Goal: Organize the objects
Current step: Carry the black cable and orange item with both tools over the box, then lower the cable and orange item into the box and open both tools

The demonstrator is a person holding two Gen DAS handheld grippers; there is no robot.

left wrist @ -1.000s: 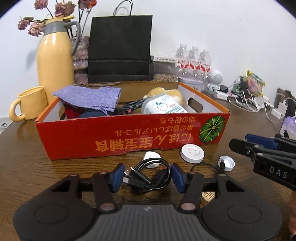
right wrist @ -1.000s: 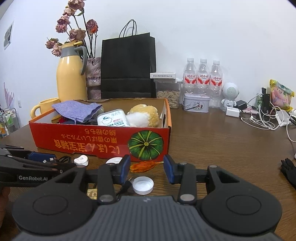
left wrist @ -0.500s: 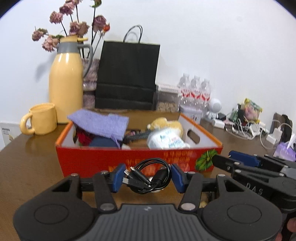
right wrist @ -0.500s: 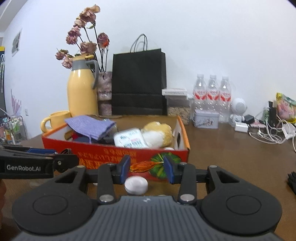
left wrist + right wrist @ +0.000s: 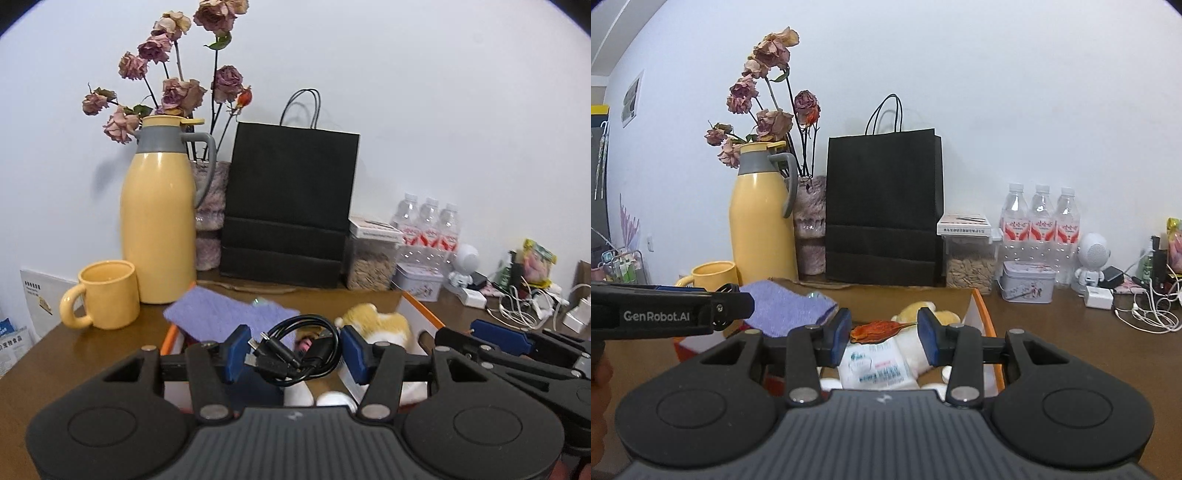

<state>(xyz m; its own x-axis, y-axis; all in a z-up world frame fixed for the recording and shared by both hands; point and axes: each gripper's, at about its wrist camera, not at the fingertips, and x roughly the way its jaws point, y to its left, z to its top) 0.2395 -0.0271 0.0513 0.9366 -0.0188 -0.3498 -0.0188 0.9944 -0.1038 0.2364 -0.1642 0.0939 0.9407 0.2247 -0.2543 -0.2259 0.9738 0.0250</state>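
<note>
Over box [image 5: 421,310]: L gripper [image 5: 295,354] w/ cable [image 5: 295,350], R gripper [image 5: 882,334] w/ pepper [image 5: 875,328].

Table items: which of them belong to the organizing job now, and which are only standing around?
Job: black cable in left gripper; orange dried fruit in right gripper; orange box.
Standing around: yellow jug, yellow mug, black bag, water bottles.

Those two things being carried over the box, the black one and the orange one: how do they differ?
The black cable is a coiled cord with plugs showing; the orange wrapper is a flat, crinkled packet tapering to a point. The cable fills the left tool pad to pad; the wrapper looks pinched across the right tool. Both hang above the red cardboard box.
</note>
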